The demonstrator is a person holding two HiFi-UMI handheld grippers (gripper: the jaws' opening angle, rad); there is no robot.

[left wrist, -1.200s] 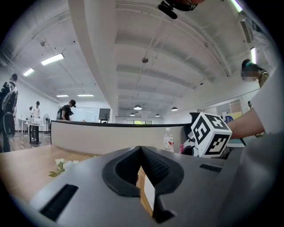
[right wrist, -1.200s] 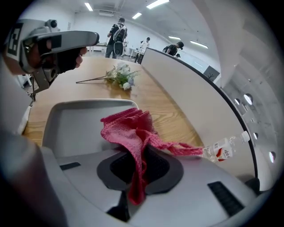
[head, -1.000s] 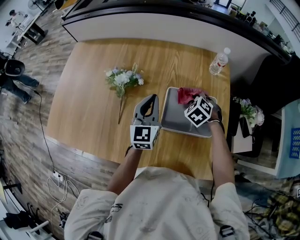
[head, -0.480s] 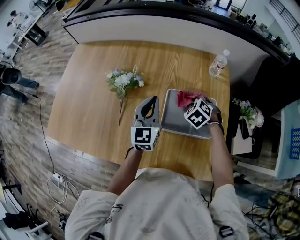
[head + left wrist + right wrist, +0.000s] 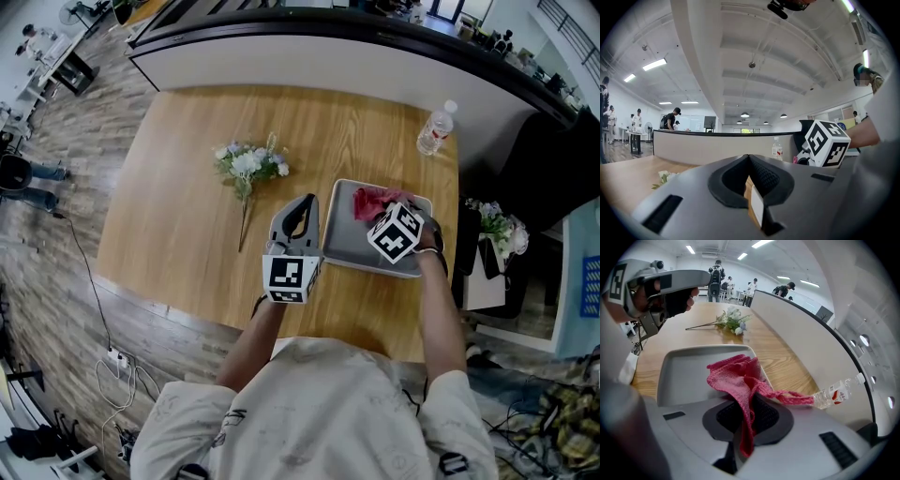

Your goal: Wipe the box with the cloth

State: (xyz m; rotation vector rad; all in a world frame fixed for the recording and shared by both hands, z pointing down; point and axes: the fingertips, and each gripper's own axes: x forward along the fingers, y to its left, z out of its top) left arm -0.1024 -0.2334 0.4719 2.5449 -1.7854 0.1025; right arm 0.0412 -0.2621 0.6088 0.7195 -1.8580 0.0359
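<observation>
The box is a shallow grey tray (image 5: 349, 242) on the wooden table, also seen in the right gripper view (image 5: 684, 373). A red cloth (image 5: 372, 201) lies over its far right part. My right gripper (image 5: 382, 214) is shut on it, and the cloth (image 5: 738, 376) hangs out from between the jaws (image 5: 747, 414). My left gripper (image 5: 300, 202) stands just beside the tray's left edge, shut, with nothing between its jaws (image 5: 748, 161). I cannot tell whether it touches the tray.
A bunch of white flowers (image 5: 247, 161) lies on the table left of the tray. A water bottle (image 5: 437, 125) stands at the far right corner. A curved counter (image 5: 356, 47) runs behind the table. The table's right edge is close to the tray.
My right gripper has drawn the red cloth a little nearer to me across the tray. The left gripper has stayed in place.
</observation>
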